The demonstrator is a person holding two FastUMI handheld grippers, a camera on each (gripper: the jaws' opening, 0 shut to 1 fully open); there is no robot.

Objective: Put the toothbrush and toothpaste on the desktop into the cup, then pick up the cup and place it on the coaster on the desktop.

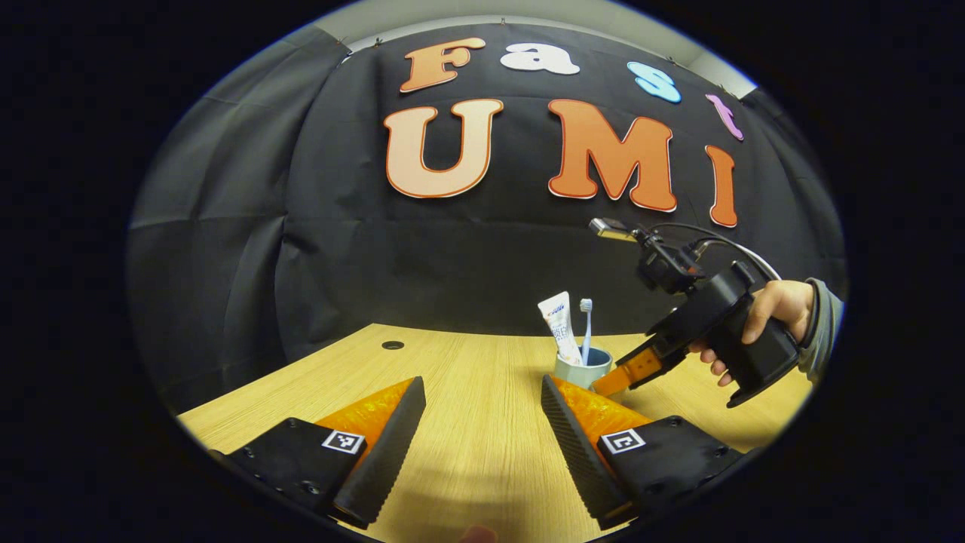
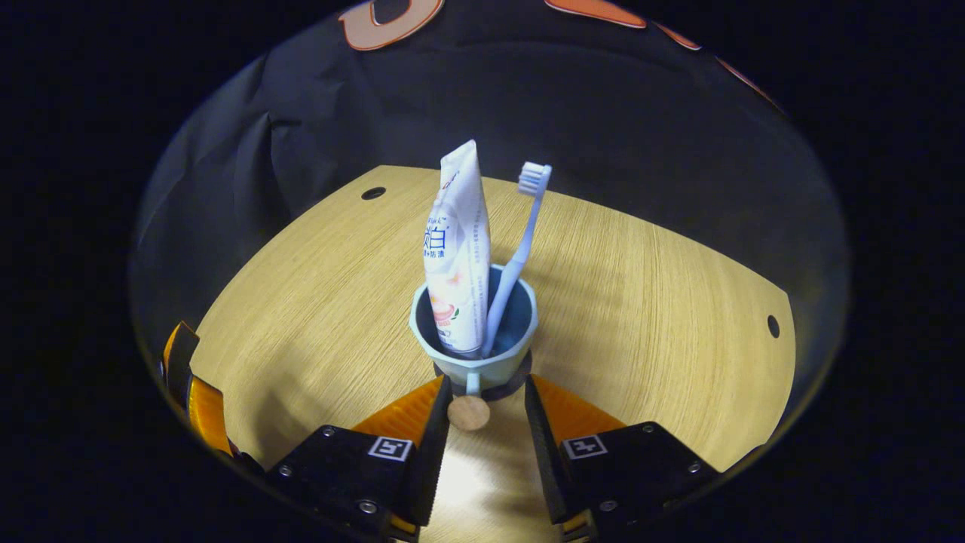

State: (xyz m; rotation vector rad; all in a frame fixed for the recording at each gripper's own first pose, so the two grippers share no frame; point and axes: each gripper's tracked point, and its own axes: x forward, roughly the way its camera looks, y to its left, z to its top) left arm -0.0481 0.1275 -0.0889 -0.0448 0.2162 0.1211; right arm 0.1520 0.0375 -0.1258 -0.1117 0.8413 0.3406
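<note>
A pale blue cup [image 2: 475, 332] stands upright near the middle of a light wooden desktop [image 2: 317, 302]. Inside it, a white toothpaste [image 2: 456, 249] tube and a light blue toothbrush [image 2: 520, 241] stand on end, bristles up, leaning on the rim, so the loading step looks done. Under the cup's base a dark disc shows, and a small round wooden tab [image 2: 468, 413] lies at its near edge; this may be the coaster, though I cannot be sure. The right gripper [image 2: 482, 407] points at the cup, its fingers set narrowly either side of the cup's small handle without pressing on it, probably about to grasp or just letting go. A hand [image 1: 769, 317] in a grey sleeve holds it tilted downward. The left gripper [image 1: 482, 430] hangs back, fingers wide apart over bare wood, holding nothing
</note>
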